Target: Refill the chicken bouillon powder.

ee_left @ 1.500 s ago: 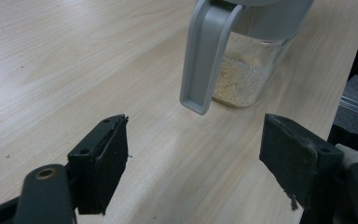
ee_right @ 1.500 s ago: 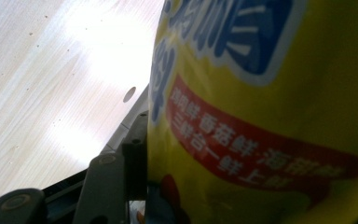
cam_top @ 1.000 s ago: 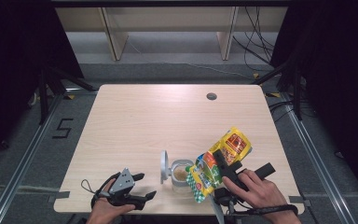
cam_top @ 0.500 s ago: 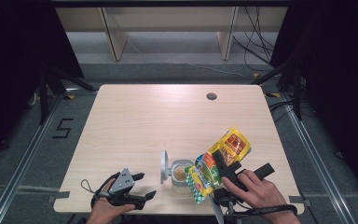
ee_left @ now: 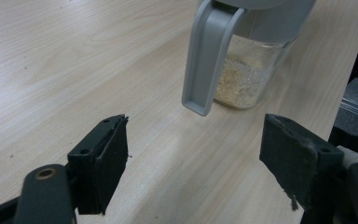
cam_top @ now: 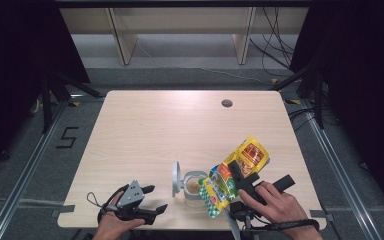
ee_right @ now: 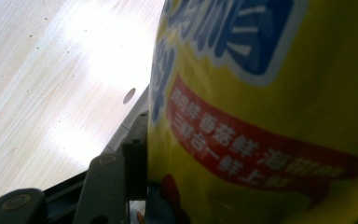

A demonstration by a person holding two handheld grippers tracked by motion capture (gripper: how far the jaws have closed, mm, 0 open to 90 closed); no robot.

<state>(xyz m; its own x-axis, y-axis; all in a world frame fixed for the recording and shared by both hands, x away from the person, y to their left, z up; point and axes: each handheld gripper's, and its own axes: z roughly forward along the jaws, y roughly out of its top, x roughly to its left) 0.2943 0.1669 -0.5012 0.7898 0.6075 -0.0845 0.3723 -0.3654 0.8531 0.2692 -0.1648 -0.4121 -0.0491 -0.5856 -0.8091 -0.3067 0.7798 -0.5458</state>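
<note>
Right gripper (cam_top: 240, 176) clamped on yellow pouch (ee_right: 270, 116), lettering legible.

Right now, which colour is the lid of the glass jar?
Grey. The lid stands open beside the jar; the left gripper view shows it best.

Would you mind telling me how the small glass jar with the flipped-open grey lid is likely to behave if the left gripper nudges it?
The glass jar holds little powder, so it is probably light and slides easily. Its raised grey lid may make it top-heavy and apt to tip.
</note>
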